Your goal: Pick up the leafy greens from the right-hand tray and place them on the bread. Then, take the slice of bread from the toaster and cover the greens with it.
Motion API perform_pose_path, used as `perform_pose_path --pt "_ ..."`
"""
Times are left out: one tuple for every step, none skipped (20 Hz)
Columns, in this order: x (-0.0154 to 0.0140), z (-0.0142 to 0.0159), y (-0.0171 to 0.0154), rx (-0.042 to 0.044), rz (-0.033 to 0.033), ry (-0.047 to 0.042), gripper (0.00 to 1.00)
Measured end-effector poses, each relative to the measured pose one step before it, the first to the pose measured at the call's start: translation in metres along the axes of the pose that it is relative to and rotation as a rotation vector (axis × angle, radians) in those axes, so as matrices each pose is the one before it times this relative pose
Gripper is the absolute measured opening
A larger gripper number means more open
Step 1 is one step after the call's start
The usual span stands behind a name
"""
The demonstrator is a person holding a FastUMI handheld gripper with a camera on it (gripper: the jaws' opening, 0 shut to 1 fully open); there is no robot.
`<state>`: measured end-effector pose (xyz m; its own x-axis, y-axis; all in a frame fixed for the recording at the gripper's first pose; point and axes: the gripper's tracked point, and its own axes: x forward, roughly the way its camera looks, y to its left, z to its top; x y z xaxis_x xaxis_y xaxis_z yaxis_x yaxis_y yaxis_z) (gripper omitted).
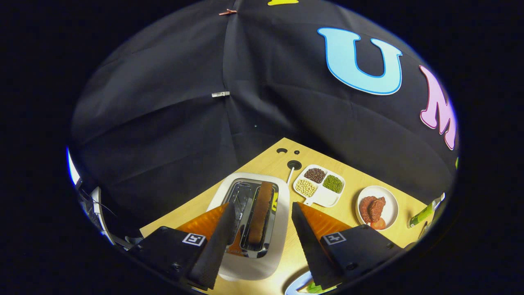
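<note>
Gripper [262, 213] is wide open above the toaster [254, 229] and holds nothing. Bread [260, 213] stands in the toaster's slot, between the fingers. A bit of greens [315, 288] lies on a plate [297, 285] right of the toaster, by the near bench [262, 157] edge.

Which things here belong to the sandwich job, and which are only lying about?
For the job:
- toaster
- bread slice standing in its slot
- tool, open, fingers either side of the toaster

Lying about:
- divided dish of beans
- small plate with red food
- green-handled utensil
</note>
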<state>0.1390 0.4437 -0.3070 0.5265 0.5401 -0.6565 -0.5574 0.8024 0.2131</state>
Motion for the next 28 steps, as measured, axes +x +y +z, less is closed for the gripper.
perform_pose_path --pt "0.00603 -0.00137 0.00056 0.00063 -0.00169 0.01250 0.88" --pt "0.00419 -0.00135 0.00205 0.00367 0.00195 0.01087 0.86" --pt "0.00336 -0.00035 0.00159 0.00118 0.00201 0.00572 0.75" --pt "0.00256 0.00063 0.00010 -0.00397 -0.00132 0.00230 0.64" --pt "0.00132 0.00005 0.00210 -0.00239 0.00256 0.00313 0.53" --pt "0.00134 -0.00123 -0.00133 -0.00070 -0.00755 0.00536 0.42" --pt "-0.00164 -0.00062 0.00064 0.00259 0.00105 0.00323 0.28" --pt "0.00065 -0.00054 0.00378 -0.00069 0.01097 0.00383 0.19" --pt "-0.00161 -0.00043 0.00099 -0.00713 0.00688 0.00757 0.18" --pt "-0.00201 -0.00122 0.00039 -0.00523 0.00606 0.00685 0.18" --pt "-0.00418 -0.00048 -0.00088 0.00032 0.00082 0.00271 0.17" --pt "-0.00358 0.00354 -0.00054 0.00756 0.00232 -0.00890 0.17" --pt "-0.00516 0.00546 0.00020 0.01142 0.00322 -0.01238 0.17" --pt "-0.00782 0.00599 -0.00154 0.00873 0.00236 -0.01524 0.17" --pt "-0.00710 0.00622 -0.00102 0.00643 0.00636 -0.01602 0.17" --pt "-0.00894 0.00898 -0.00095 0.00865 0.00506 -0.01985 0.17" --pt "-0.01011 0.00865 -0.00183 0.01029 0.00278 -0.02141 0.17" --pt "-0.01162 0.00806 -0.00253 0.00823 0.00308 -0.02142 0.18" --pt "-0.01114 0.00775 -0.00289 0.00553 0.00498 -0.01956 0.18" --pt "-0.01132 0.00607 -0.00412 0.00962 0.00411 -0.01674 0.17" --pt "-0.01142 0.00503 -0.00488 0.00912 0.00165 -0.01709 0.17" --pt "-0.01276 0.00387 -0.00726 0.00760 -0.00321 -0.01191 0.17" --pt "-0.01309 0.00301 -0.00717 0.00618 -0.00454 -0.01356 0.17" --pt "-0.01436 0.00162 -0.00848 0.00364 -0.00937 -0.01393 0.17" --pt "-0.01294 0.00025 -0.01164 -0.00025 -0.01715 -0.01642 0.18" --pt "-0.01317 -0.00210 -0.01357 -0.00646 -0.02321 -0.00873 0.17" --pt "-0.01216 -0.00590 -0.01371 -0.00439 -0.02478 0.00023 0.17" --pt "-0.00959 -0.01052 -0.01287 -0.00228 -0.02158 0.01228 0.18"
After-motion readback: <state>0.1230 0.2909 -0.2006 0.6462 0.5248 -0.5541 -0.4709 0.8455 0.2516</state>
